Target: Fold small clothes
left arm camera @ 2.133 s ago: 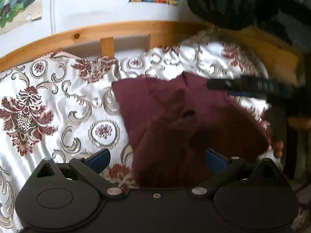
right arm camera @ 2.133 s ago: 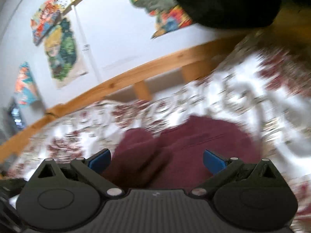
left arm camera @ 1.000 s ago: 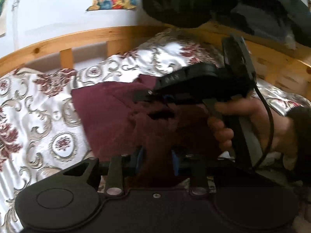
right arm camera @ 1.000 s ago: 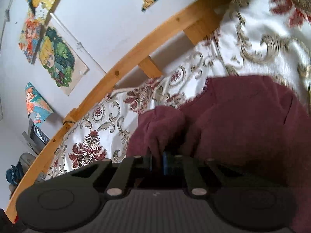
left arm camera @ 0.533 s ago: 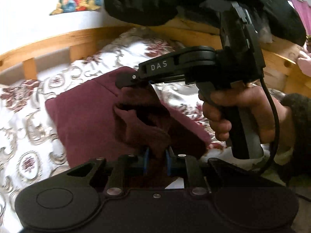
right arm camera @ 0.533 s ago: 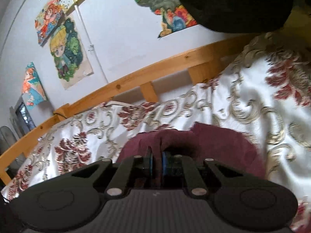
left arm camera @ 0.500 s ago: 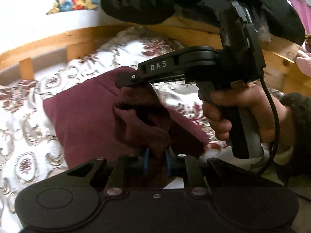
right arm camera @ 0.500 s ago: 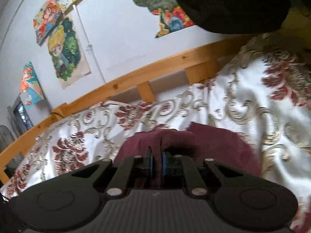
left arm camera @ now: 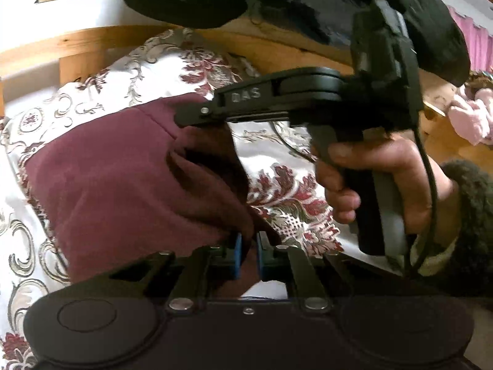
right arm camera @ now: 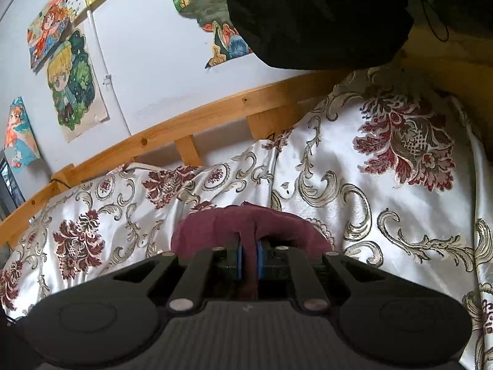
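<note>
Both pinches sit at the very edge of the maroon garment (left arm camera: 117, 185): left hand-held gripper (left arm camera: 248, 254) has just been closing on a fold, right hand-held gripper (right arm camera: 249, 260) is clamped on another. Risk: thin bite slips and the cloth slumps onto the bedspread (right arm camera: 354, 215) (part still rests there). Wooden bed rail (right arm camera: 191, 126) behind, dark hanging clothing (right arm camera: 314, 15) overhead could snag a lift.

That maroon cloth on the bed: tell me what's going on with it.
A person is folding a maroon garment on a floral bedspread, with a hand-held gripper in each hand. The left hand-held gripper has just been closing and now pinches a fold of the cloth between its blue pads. The right hand-held gripper is clamped on another bunch of the same garment. The person's hand grips its handle. Part of the cloth is lifted off the bed.
</note>
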A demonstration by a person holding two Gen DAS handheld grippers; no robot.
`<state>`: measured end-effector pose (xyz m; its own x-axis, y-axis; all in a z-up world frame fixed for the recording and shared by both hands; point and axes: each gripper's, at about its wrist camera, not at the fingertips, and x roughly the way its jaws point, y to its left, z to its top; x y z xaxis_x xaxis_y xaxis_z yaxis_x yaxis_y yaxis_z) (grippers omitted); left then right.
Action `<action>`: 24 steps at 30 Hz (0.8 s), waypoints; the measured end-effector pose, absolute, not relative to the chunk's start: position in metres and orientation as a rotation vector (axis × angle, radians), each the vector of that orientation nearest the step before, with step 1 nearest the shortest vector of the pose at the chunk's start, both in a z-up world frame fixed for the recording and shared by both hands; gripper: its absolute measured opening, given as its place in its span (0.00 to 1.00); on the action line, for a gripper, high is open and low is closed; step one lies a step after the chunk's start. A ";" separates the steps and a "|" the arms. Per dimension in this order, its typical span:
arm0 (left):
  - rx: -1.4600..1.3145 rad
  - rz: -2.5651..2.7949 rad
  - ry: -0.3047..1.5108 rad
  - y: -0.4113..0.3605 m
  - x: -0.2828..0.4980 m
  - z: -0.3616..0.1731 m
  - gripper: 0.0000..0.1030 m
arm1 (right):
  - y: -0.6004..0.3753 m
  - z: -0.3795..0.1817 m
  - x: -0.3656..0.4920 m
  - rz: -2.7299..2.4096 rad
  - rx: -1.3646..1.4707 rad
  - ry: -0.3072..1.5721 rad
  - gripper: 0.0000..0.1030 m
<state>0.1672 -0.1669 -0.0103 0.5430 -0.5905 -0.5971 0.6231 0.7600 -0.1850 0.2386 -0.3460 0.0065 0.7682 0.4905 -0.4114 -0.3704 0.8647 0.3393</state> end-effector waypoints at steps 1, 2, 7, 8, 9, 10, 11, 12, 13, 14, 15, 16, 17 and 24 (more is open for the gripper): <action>0.061 -0.719 0.694 -0.169 0.166 -0.012 0.10 | -0.346 0.004 0.240 0.470 0.252 0.526 0.10; 0.064 -0.715 0.703 -0.168 0.165 -0.014 0.10 | -0.346 0.002 0.242 0.468 0.257 0.542 0.11; 0.038 -0.712 0.697 -0.158 0.158 -0.014 0.11 | -0.347 -0.013 0.253 0.429 0.243 0.632 0.13; 0.041 -0.717 0.686 -0.157 0.157 -0.013 0.17 | -0.347 -0.016 0.255 0.421 0.243 0.646 0.15; 0.046 -0.721 0.679 -0.156 0.154 -0.012 0.20 | -0.349 -0.019 0.257 0.414 0.249 0.659 0.19; 0.054 -0.725 0.671 -0.154 0.151 -0.012 0.24 | -0.350 -0.021 0.259 0.404 0.258 0.675 0.21; 0.067 -0.725 0.663 -0.154 0.148 -0.011 0.30 | -0.352 -0.024 0.260 0.398 0.270 0.686 0.26; 0.088 -0.727 0.656 -0.154 0.145 -0.011 0.32 | -0.354 -0.026 0.261 0.392 0.287 0.692 0.32; 0.119 -0.724 0.646 -0.154 0.142 -0.011 0.36 | -0.357 -0.027 0.262 0.386 0.310 0.694 0.36; 0.151 -0.716 0.633 -0.155 0.140 -0.011 0.41 | -0.360 -0.028 0.263 0.387 0.340 0.691 0.44; 0.176 -0.709 0.623 -0.156 0.139 -0.011 0.43 | -0.364 -0.030 0.265 0.395 0.378 0.683 0.51; 0.199 -0.701 0.612 -0.158 0.137 -0.010 0.50 | -0.367 -0.033 0.267 0.404 0.421 0.675 0.53; 0.215 -0.696 0.602 -0.159 0.135 -0.010 0.56 | -0.370 -0.035 0.270 0.407 0.456 0.672 0.55; 0.410 -0.632 0.560 -0.169 0.127 -0.013 0.60 | -0.369 -0.050 0.286 0.396 0.524 0.671 0.49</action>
<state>0.1271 -0.1689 -0.0133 0.6690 -0.4364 -0.6017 0.6496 0.7367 0.1878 0.2864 -0.3693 -0.0497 0.7179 0.5039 -0.4804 -0.1771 0.7995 0.5739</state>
